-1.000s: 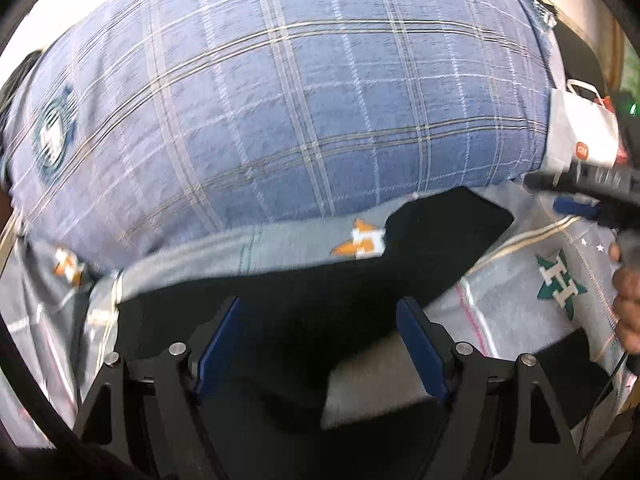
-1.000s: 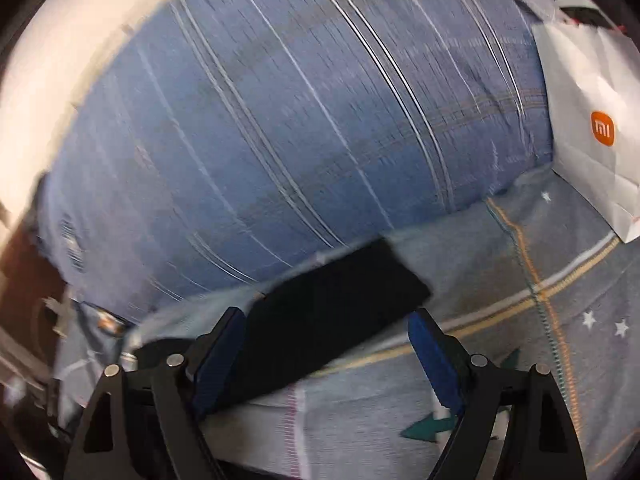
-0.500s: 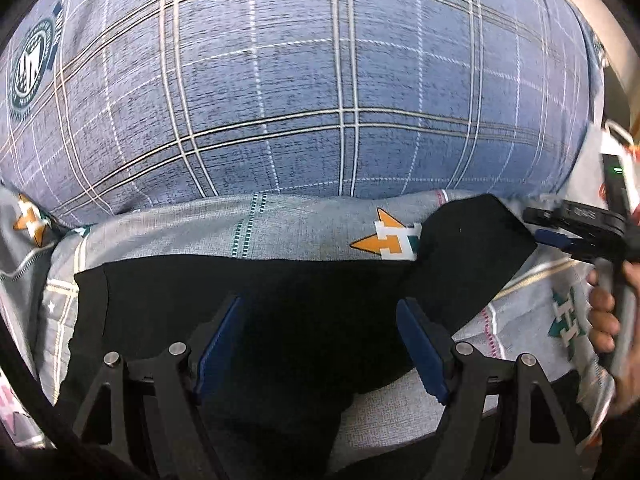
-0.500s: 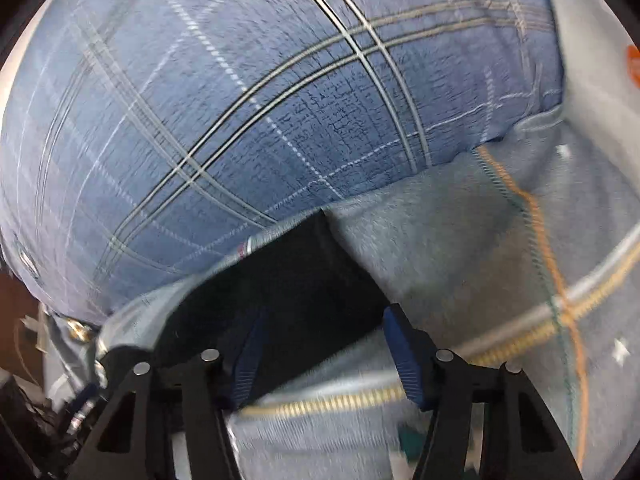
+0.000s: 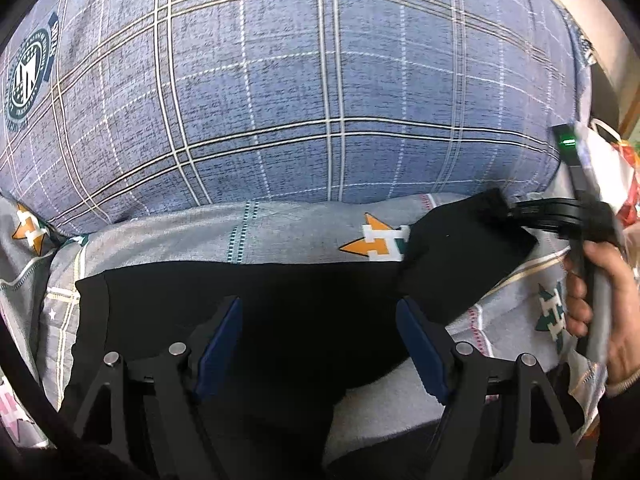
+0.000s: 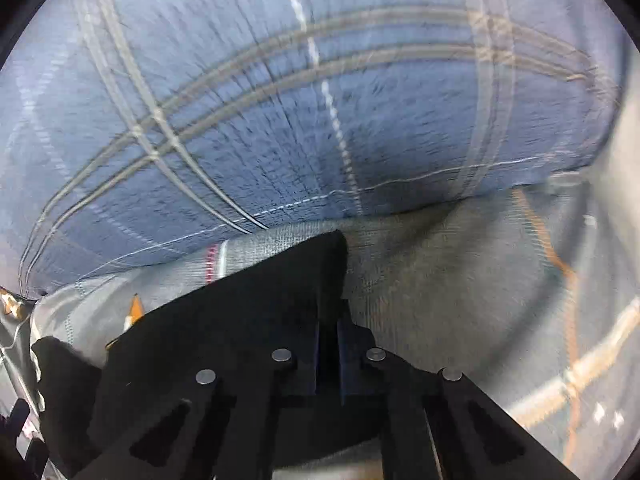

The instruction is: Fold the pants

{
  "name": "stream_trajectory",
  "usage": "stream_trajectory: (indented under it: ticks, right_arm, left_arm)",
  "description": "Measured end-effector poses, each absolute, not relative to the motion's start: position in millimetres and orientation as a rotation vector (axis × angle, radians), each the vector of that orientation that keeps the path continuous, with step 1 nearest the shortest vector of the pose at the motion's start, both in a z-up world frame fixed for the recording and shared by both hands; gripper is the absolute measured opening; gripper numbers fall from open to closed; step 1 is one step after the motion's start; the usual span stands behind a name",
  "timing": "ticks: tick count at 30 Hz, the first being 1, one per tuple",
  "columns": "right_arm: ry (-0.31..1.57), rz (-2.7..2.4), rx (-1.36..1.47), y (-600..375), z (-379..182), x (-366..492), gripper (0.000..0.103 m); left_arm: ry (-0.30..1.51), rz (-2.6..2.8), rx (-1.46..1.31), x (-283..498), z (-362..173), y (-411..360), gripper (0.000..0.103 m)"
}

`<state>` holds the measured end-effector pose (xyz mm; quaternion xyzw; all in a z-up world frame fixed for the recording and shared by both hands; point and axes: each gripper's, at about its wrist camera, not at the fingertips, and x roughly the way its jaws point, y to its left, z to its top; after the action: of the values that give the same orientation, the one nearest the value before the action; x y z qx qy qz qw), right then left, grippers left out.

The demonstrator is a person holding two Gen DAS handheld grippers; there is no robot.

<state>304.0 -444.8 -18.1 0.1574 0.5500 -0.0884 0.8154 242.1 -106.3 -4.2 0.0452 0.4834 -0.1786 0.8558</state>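
Bedding fills both views: a grey sheet (image 5: 304,232) printed with orange and green emblems, backed by a big blue plaid pillow (image 5: 304,92) that crowds the far edge of my working space.

At the left, my left tongs (image 5: 320,344) stand spread wide, blue pads apart, hovering over the black fabric pants (image 5: 248,304) with nothing gripped. The pants lie flat across the bed sheet from near the left edge toward the right, where one corner rises off the sheet.

That corner is pinched in my right tongs (image 6: 329,320), pressed together on the cloth; the left view shows them reaching in from my right hand (image 5: 600,300).

What worries me: I judge the bite to be only on the edge of the cloth, so it could slip out as I carry the corner across. With the left tongs holding nothing down, the whole garment may drag instead of folding. The pillow sits close enough to snag the raised flap.

I cannot see the waistband or leg ends; the near part of the pants is hidden beneath my left tongs, and the right view is blurred. A white bag (image 5: 608,168) at the far right is cut off.
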Motion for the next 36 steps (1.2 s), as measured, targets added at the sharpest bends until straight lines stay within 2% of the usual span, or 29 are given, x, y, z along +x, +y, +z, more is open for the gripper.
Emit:
stream_trajectory:
  ticks: [6,9,11,13,18,22,25,30,36]
  right_arm:
    - [0.933,-0.130,0.408,-432,79,187,0.007]
    - [0.828,-0.116,0.490,-436,95,139,0.007]
    - [0.772,-0.101,0.581,-439,86,114,0.007]
    - [0.815,-0.107,0.608,-432,75,109,0.007]
    - [0.793,0.001,0.568,-422,91,108,0.007]
    - [0.800,0.057,0.538,-414,92,100,0.007]
    - [0.822,0.081,0.522,-418,86,93,0.007]
    - [0.847,0.091,0.488,-428,84,82,0.007]
    - [0.854,0.133,0.452,-422,83,79,0.007]
  left_arm:
    - [1.013,-0.439,0.041,234,5,-103,0.079]
    - [1.041,-0.489,-0.019,232,5,-102,0.079]
    - [1.062,-0.518,-0.045,231,3,-102,0.079]
    - [1.085,-0.545,-0.074,232,0,-102,0.079]
    - [1.152,-0.540,-0.172,239,-7,-101,0.079]
    - [1.175,-0.496,-0.110,241,-8,-122,0.079]
    - [1.219,-0.535,-0.180,249,-2,-141,0.079]
    - [1.355,-0.563,-0.236,271,0,-186,0.079]
    - [1.578,-0.461,-0.110,280,-38,-241,0.079]
